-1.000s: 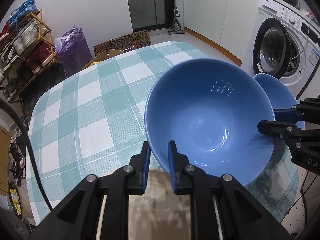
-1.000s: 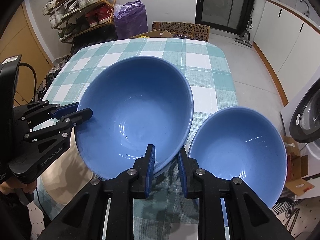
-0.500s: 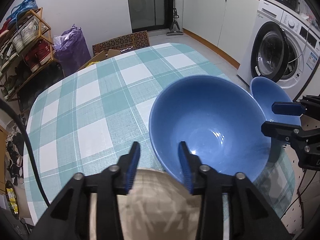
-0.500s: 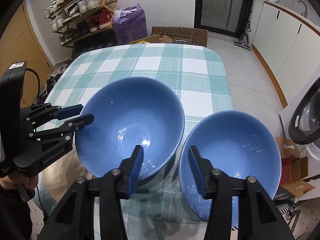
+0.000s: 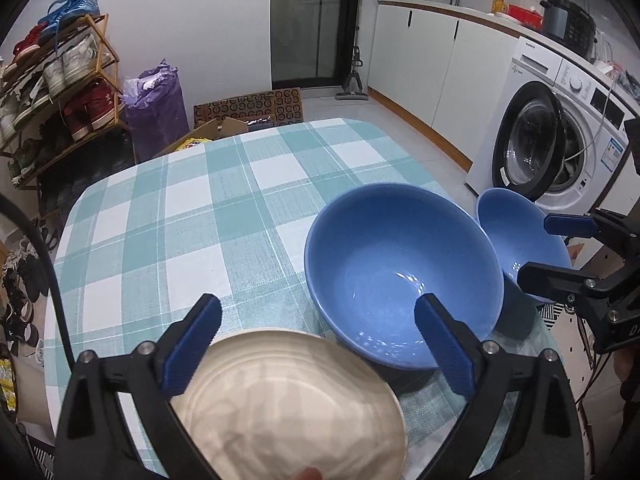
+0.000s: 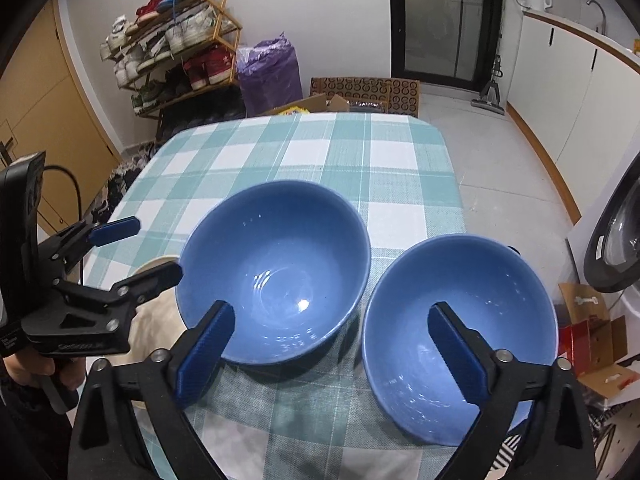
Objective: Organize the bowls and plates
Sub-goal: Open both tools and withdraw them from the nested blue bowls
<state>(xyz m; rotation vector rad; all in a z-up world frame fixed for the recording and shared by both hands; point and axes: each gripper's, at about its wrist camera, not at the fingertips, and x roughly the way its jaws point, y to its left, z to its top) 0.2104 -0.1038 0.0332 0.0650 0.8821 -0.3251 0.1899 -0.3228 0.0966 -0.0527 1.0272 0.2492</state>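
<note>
Two blue bowls stand side by side on the checked tablecloth. The larger blue bowl is on the left, the second blue bowl on the right at the table's edge. A cream plate lies near the front edge, left of the larger bowl. My left gripper is open, above the plate and the larger bowl's near rim. My right gripper is open, between the two bowls' near rims. Neither holds anything.
The table drops off on the right to the floor, with a washing machine and cardboard boxes beside it. A shoe rack and a purple bag stand beyond the far edge.
Both grippers let go of the larger bowl's rim, opened wide and drew back. The bowl now rests on the table beside the second bowl.
</note>
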